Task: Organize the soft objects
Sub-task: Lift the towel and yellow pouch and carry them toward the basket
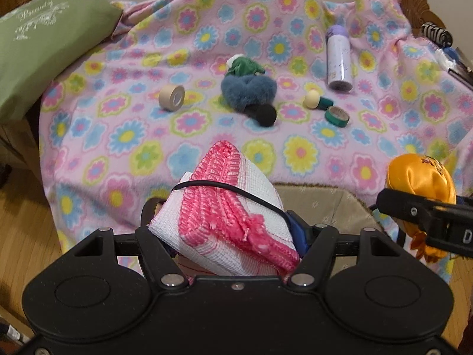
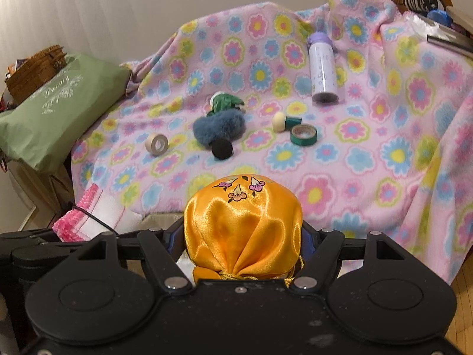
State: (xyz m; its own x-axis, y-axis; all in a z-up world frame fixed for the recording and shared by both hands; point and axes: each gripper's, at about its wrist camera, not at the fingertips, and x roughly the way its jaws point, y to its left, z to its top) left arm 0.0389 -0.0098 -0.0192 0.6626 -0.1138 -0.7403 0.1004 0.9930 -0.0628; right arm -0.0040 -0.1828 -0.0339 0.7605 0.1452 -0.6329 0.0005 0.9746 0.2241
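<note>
My left gripper (image 1: 230,233) is shut on a folded pink-and-white woven cloth (image 1: 224,207) bound with a black band; the cloth also shows in the right wrist view (image 2: 97,216). My right gripper (image 2: 242,236) is shut on an orange satin pouch (image 2: 242,222) with embroidered flowers; the pouch also shows at the right of the left wrist view (image 1: 419,180). Both are held over a beige fabric basket (image 1: 322,204) at the near edge of a flowered pink blanket (image 1: 147,124). On the blanket lie a blue fluffy scrunchie (image 1: 248,88), a green satin scrunchie (image 1: 244,65) and a black sponge puff (image 1: 264,114).
Also on the blanket are a beige tape roll (image 1: 172,97), a green tape roll (image 1: 337,116), a cream-tipped green applicator (image 1: 317,100) and a lavender bottle (image 1: 339,57). A green bag (image 1: 38,50) lies at the left. A wicker basket (image 2: 35,71) stands behind it. Clutter sits at the far right.
</note>
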